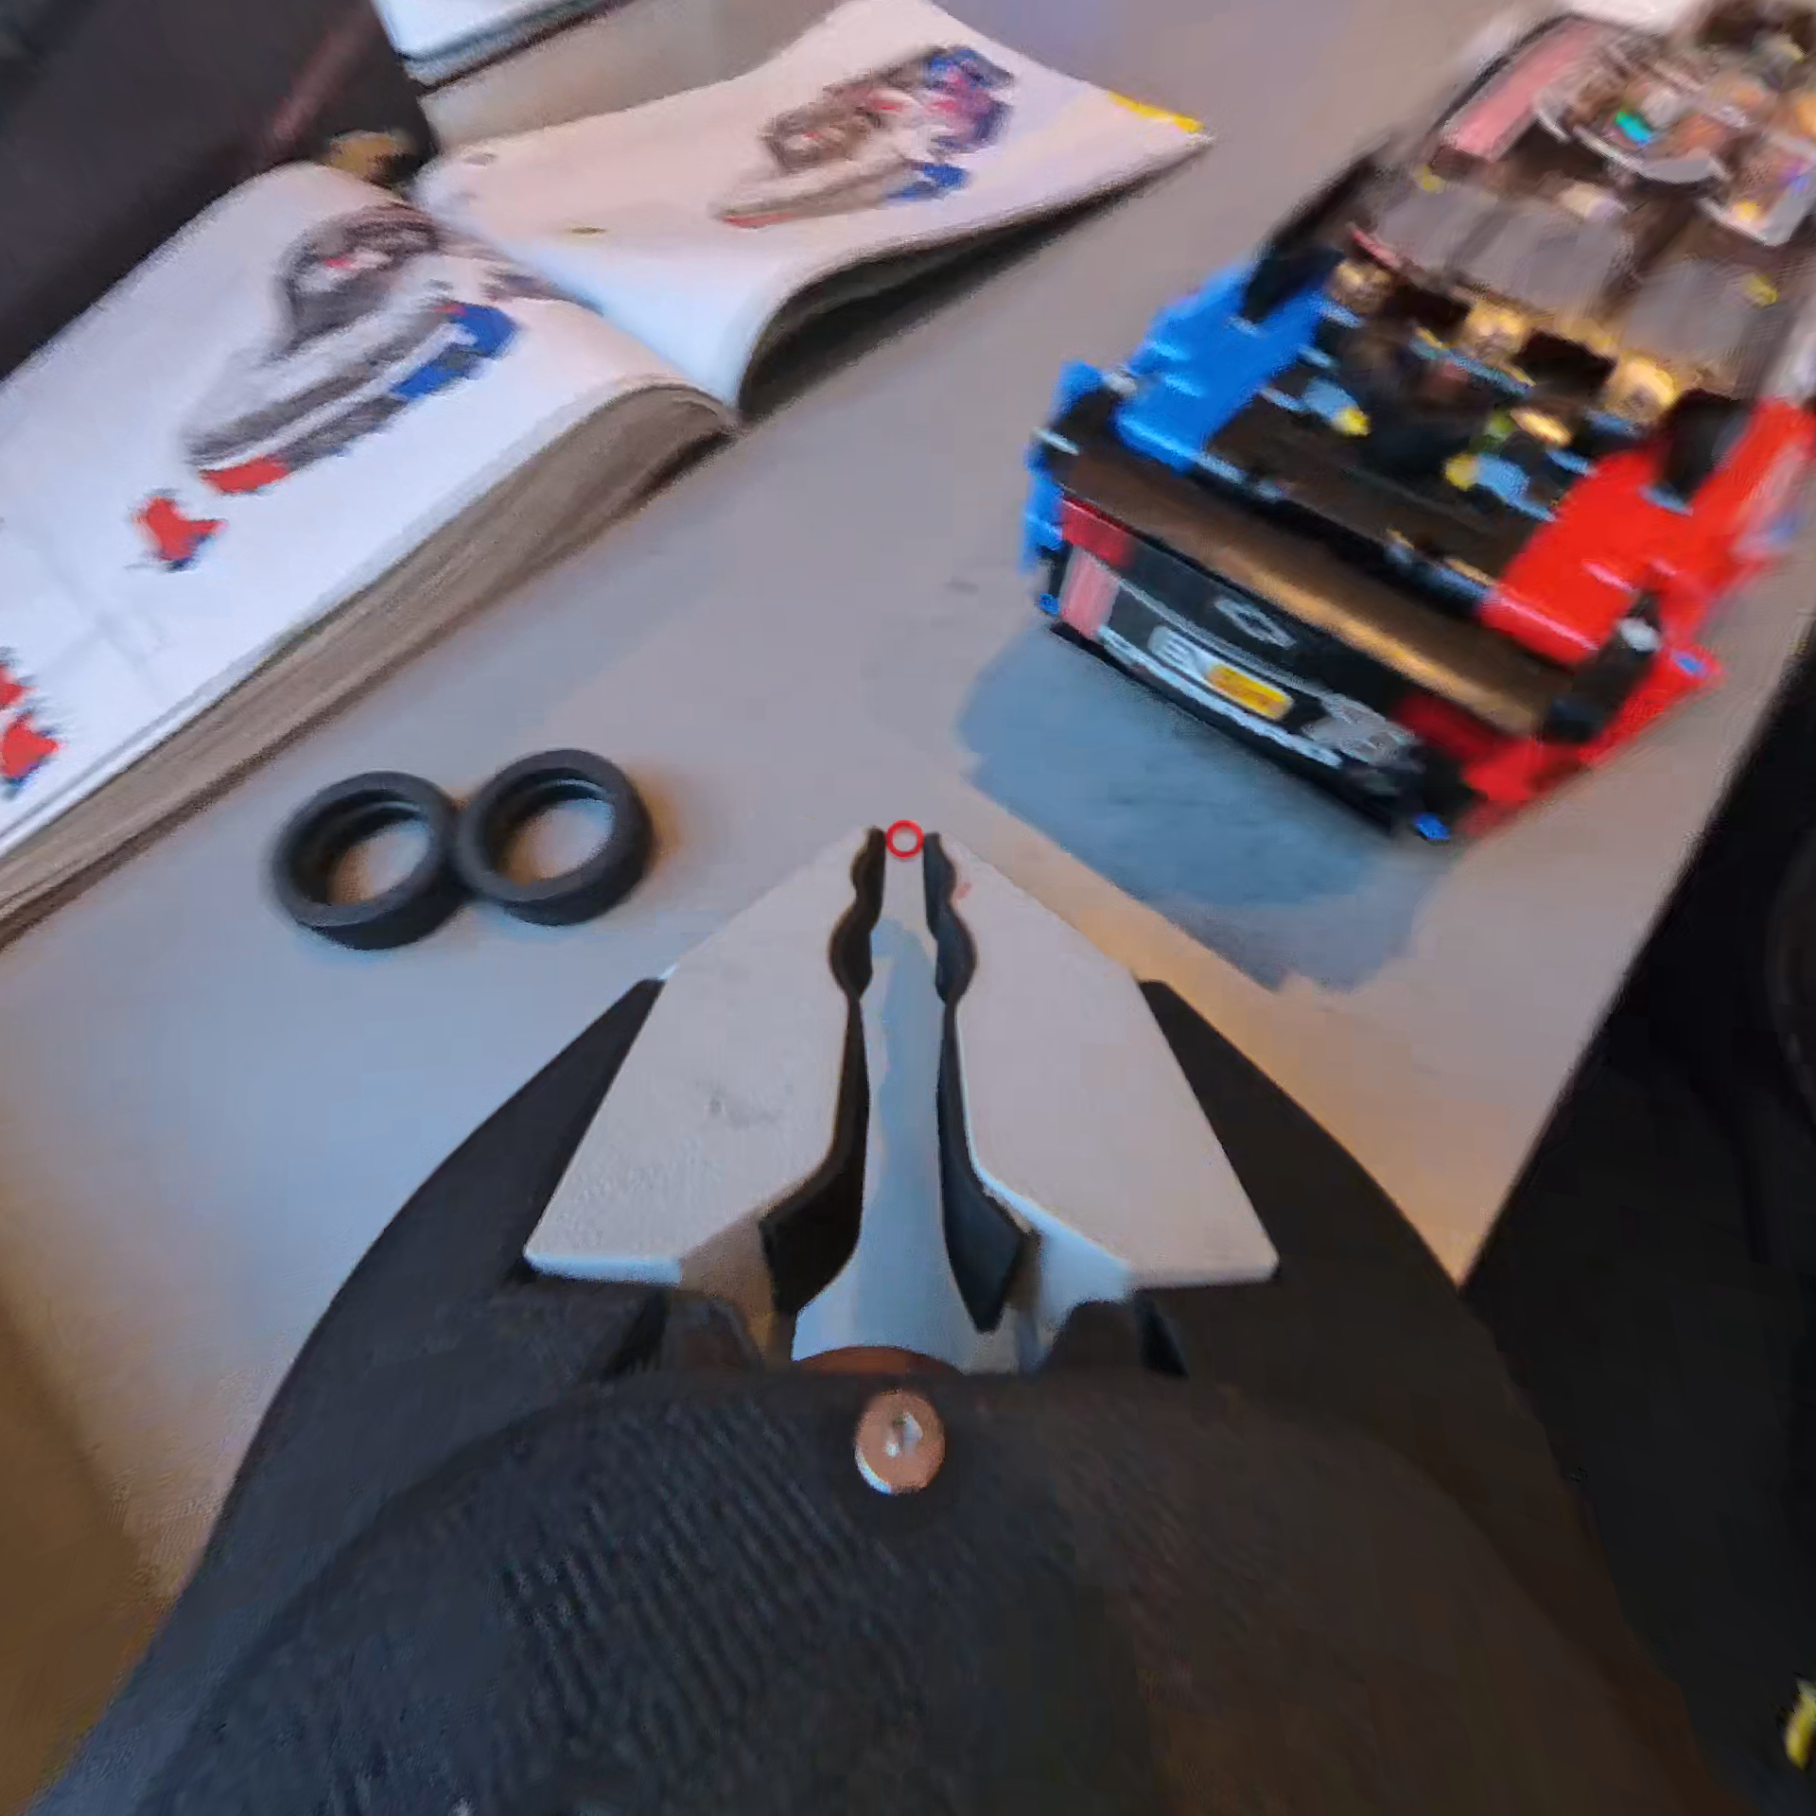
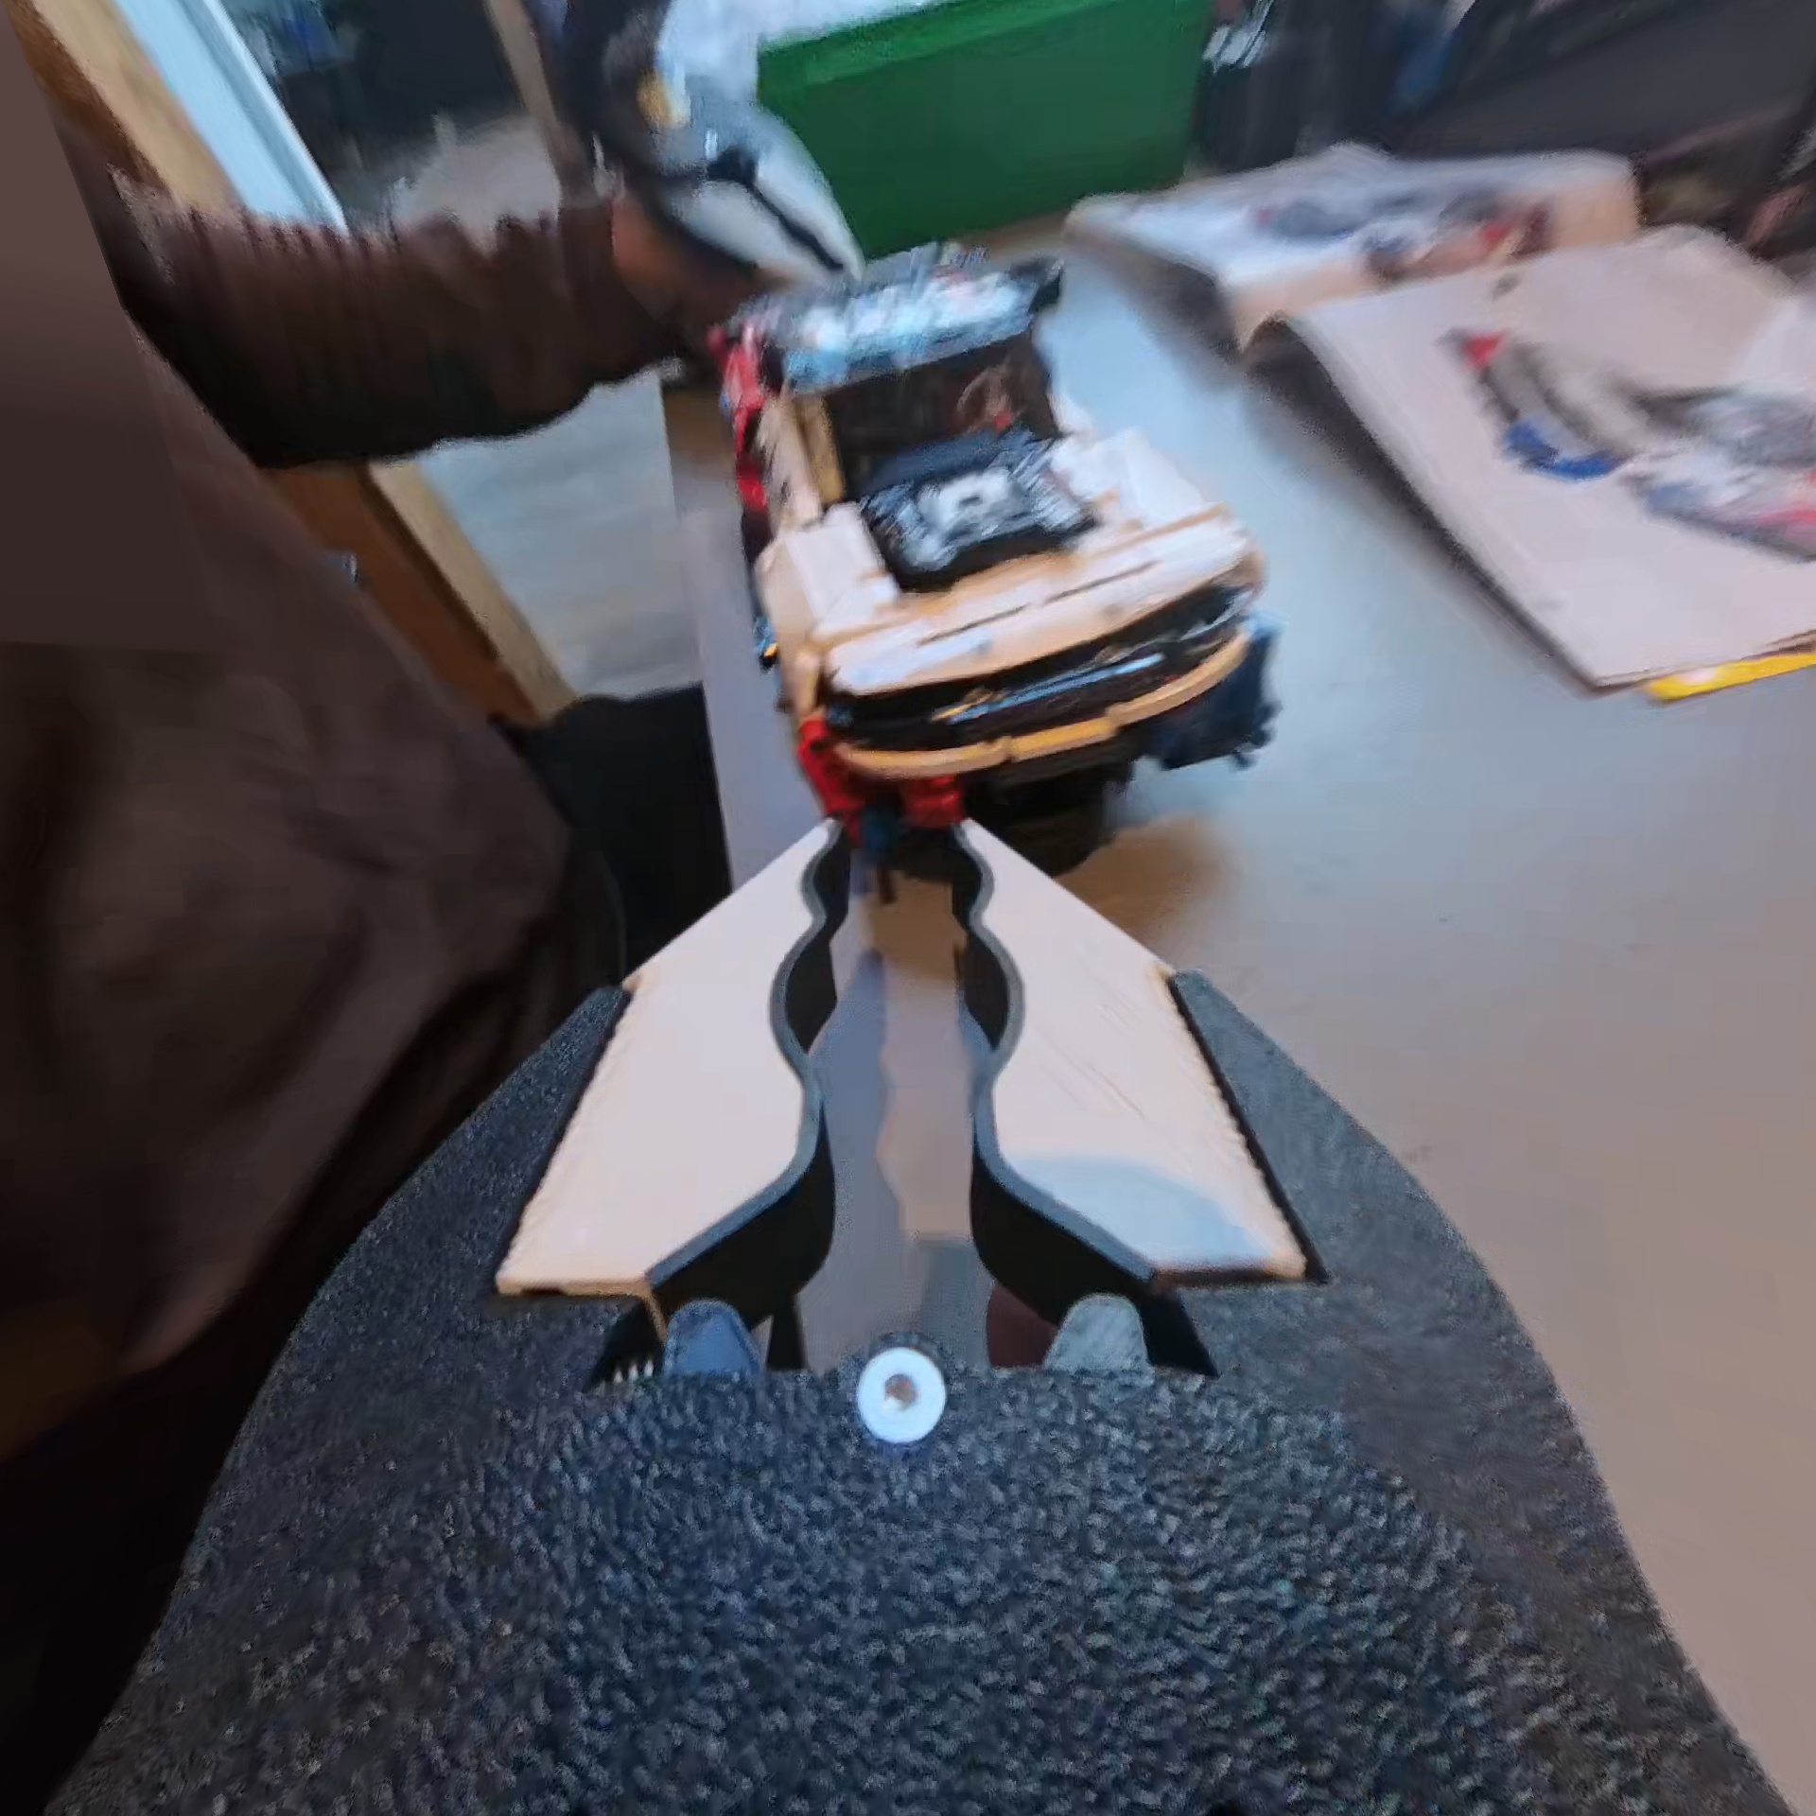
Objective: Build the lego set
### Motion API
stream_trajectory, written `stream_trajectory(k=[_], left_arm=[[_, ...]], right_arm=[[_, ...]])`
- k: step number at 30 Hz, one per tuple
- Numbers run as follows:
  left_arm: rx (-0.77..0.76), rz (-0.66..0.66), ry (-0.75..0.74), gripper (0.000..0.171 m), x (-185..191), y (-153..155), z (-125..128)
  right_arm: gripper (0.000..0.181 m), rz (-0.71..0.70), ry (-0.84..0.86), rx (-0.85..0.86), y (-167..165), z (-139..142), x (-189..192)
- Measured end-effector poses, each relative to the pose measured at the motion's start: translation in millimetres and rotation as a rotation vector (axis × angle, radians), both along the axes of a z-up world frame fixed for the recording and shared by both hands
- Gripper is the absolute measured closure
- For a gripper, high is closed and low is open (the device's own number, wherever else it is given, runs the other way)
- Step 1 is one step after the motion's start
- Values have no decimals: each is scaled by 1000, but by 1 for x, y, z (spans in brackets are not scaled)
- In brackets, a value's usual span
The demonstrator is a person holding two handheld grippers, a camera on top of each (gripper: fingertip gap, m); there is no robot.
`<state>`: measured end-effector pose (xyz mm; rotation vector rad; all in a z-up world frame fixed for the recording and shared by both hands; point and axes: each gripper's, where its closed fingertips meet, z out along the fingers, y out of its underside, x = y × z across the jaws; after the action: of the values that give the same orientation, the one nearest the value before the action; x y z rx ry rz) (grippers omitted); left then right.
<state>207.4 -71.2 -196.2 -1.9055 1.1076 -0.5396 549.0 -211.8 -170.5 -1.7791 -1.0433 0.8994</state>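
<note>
Hovering over the grey table [image 1: 786, 629], the left tongs [image 1: 904, 841] are pinching a tiny red ring at their very tips, jaws nearly closed on it. Right tongs [image 2: 896, 835] are standing slack with a clear gap and nothing between them, tips just short of the model car's [image 2: 993, 590] front end.

Car is sitting ahead and to the right of the left tongs; two black tyres [image 1: 462, 860] are lying side by side, touching, ahead and to the left; an open instruction book [image 1: 550, 295] is lying beyond them.

Handling judgement: car is looking bulky, rigid but brittle at the clipped-on panels, so gripping the solid chassis low down seems wiser. Tyres are probably soft, grippy rubber, best pinched through the wall.

Writing: plates and stickers on the car are too blurred to read.
</note>
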Motion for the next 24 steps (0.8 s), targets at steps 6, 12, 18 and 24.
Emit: stream_trajectory(k=[6,12,18,24], left_arm=[[-23,103,199,167,-36,15,-23],[-171,63,164,149,-29,24,-29],[-177,-96,120,145,-21,15,-28],[-163,-88,121,151,-31,20,-27]], right_arm=[[171,20,-193,23,-9,-26,-19],[173,9,-246,53,-6,-32,-25],[174,10,-195,34,-6,-26,-22],[173,4,-200,9,-4,-28,-19]])
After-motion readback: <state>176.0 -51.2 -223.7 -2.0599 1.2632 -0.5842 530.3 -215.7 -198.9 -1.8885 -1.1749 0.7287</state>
